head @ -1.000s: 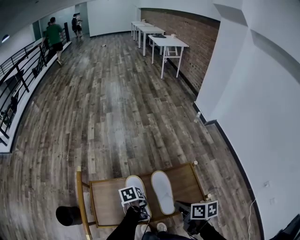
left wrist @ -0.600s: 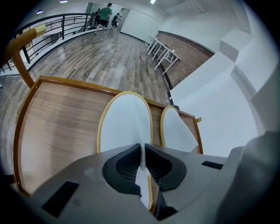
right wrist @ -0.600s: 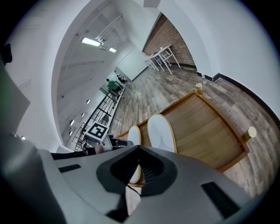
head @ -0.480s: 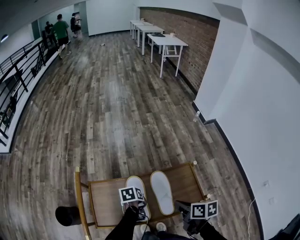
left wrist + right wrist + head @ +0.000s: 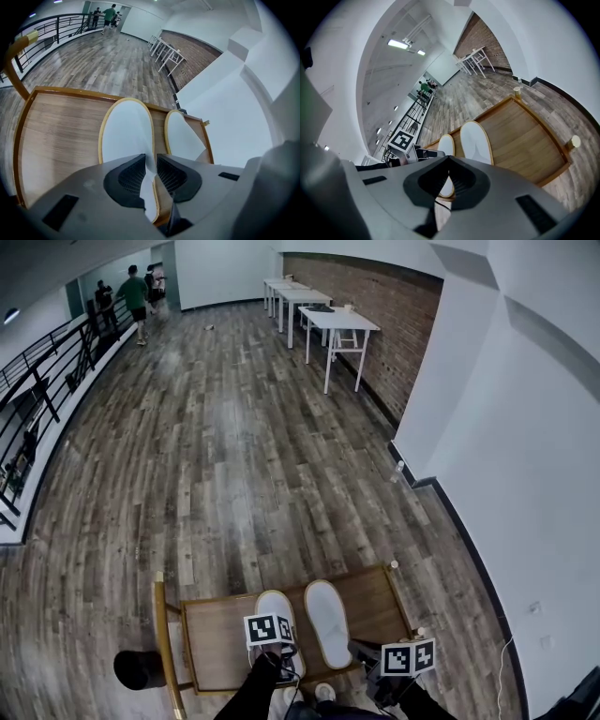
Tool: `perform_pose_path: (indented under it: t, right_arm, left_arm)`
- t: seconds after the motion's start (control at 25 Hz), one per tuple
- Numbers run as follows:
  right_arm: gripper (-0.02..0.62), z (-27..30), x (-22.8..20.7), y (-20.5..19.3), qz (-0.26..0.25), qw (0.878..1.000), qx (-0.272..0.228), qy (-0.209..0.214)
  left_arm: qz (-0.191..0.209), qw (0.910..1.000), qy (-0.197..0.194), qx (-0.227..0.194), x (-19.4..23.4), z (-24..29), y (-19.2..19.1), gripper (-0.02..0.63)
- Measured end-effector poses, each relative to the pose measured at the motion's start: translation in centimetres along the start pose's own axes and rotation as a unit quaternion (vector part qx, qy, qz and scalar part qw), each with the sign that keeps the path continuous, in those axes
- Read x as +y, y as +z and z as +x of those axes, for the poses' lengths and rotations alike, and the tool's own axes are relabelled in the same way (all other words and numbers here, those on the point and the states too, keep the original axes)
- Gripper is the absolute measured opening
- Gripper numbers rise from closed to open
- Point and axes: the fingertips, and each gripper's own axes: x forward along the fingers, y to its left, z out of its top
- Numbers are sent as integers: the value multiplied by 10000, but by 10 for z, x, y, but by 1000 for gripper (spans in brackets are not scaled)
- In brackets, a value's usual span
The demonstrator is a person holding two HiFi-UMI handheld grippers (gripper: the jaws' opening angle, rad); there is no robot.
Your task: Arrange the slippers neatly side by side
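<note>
Two white slippers with tan rims lie side by side on a low wooden table. My left gripper is at the heel of the left slipper. In the left gripper view the left gripper has just been opening: the pads stand a little apart, and the thin white heel edge of the left slipper runs loose through the gap. The right slipper lies close beside it. My right gripper hovers near the table's front edge by the right slipper. The right gripper is shut and empty.
The table has a raised rim and brass corner knobs. A black round object stands on the floor to its left. A white wall runs along the right. White tables and a railing are far off, with people at the back.
Both slippers lie where they were. The left gripper's marker cube has shifted and rolled slightly over the heel. The distant people have walked further down the hall.
</note>
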Motion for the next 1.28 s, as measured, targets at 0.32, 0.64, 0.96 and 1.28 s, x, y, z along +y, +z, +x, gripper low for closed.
perform_pose_path:
  t: [0.32, 0.64, 0.96, 1.28]
  right_arm:
    - [-2, 6, 5, 2, -120, 9999, 58, 41]
    - [-2, 27, -3, 19, -472, 9986, 216, 83]
    - [19, 69, -35, 56, -1506, 9815, 1000, -634]
    - [71, 109, -72, 53, -2000, 9456, 2180, -1357]
  left_arm:
    - [-165, 9995, -169, -190, -4, -22, -6, 75]
    - [481, 9925, 219, -1101, -16, -93, -27, 75]
    - [1006, 9790, 426, -1719, -32, -115, -61, 72]
    - [849, 9806, 439, -1709, -18, -124, -77, 2]
